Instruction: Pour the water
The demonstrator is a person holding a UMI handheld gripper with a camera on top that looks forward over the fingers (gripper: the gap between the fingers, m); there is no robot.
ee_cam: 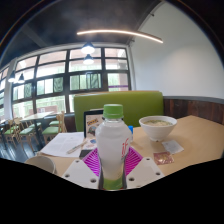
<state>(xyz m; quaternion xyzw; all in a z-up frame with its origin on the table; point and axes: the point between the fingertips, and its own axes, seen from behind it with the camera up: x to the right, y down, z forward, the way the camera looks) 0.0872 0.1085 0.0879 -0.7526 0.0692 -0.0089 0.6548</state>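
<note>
A clear plastic bottle with a green cap and a white label stands upright between my gripper's two fingers. Both magenta pads press against its sides, so the gripper is shut on it. The bottle's base is hidden low between the fingers. Beyond the fingers to the right, a white bowl stands on the light wooden table.
White papers lie on the table to the left. A small packet lies just right of the fingers. An upright menu card stands behind the bottle. A green bench back and large windows lie beyond the table.
</note>
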